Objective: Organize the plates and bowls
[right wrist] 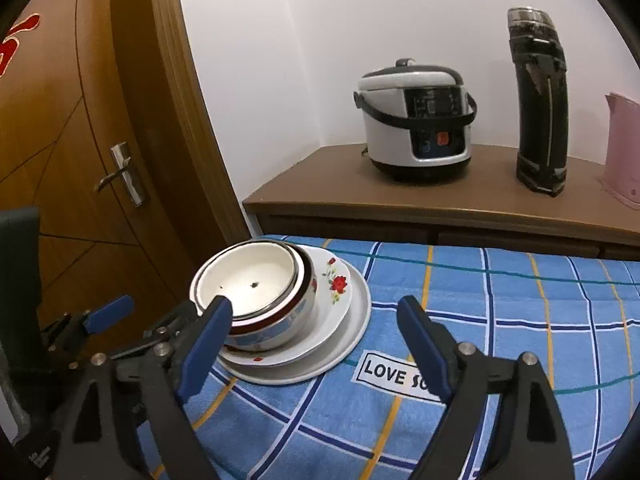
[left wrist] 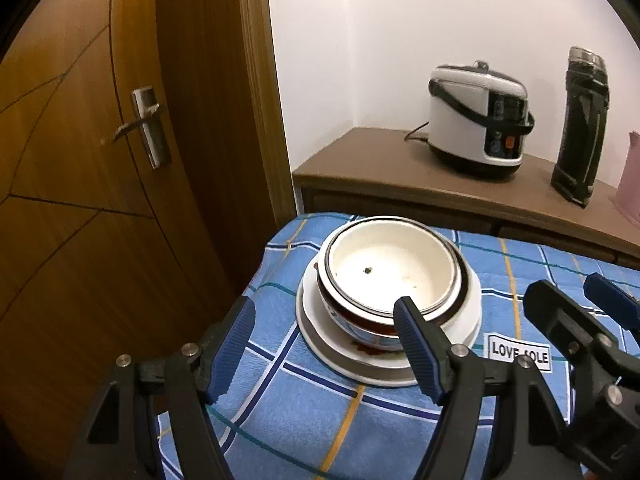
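Two nested bowls point(right wrist: 256, 296) stand on stacked plates point(right wrist: 344, 320) at the worktop's point(right wrist: 520, 320) left corner. Left gripper point(left wrist: 324, 344) and right gripper point(right wrist: 316, 344): fingers open, empty.

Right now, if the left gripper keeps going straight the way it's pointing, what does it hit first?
Probably the stack of bowls on the plates: the left gripper stands open and empty, aimed down at the near left rim. Depth is unclear, so it may meet the blue checked tablecloth first.
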The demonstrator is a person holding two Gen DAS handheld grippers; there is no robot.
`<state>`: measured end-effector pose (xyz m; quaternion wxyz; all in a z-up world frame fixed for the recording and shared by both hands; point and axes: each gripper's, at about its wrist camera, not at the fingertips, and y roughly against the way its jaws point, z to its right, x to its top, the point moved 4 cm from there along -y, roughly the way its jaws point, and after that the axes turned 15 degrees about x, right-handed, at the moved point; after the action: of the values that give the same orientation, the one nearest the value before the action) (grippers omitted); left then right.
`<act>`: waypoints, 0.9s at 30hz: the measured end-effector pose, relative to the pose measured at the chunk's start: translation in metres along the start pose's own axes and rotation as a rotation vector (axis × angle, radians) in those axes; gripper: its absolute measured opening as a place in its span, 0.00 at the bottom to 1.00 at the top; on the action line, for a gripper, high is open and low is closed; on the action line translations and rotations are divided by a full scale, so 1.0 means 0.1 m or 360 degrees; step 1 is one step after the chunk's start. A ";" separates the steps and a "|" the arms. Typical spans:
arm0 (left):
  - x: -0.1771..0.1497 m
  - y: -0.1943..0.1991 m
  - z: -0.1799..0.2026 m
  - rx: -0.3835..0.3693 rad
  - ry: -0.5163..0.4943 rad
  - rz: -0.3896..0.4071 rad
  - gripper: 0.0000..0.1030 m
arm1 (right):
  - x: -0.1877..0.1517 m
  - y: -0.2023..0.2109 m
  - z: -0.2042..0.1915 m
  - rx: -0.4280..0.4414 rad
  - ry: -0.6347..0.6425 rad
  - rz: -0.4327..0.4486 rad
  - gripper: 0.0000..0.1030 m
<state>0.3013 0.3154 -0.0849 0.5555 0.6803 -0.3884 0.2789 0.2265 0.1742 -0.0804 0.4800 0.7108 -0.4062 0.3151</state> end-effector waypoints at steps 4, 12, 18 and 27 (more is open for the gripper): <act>0.00 0.16 -0.04 0.0001 0.0010 0.0054 0.72 | 0.00 0.11 -0.05 0.0004 0.0002 0.0034 0.88; -0.06 0.28 -0.09 -0.0014 0.0038 0.0051 0.77 | -0.03 0.26 -0.12 -0.0014 0.0026 0.0059 0.91; -0.10 0.45 -0.11 0.0002 0.0038 0.0095 0.77 | -0.06 0.44 -0.16 -0.0044 0.0039 0.0102 0.98; -0.14 0.59 -0.16 0.0009 0.0035 0.0121 0.77 | -0.09 0.55 -0.23 -0.0060 0.0066 0.0107 0.99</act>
<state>0.2448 0.3295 -0.0610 0.5469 0.6635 -0.4069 0.3084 0.1726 0.1861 -0.0563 0.4909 0.6810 -0.4256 0.3380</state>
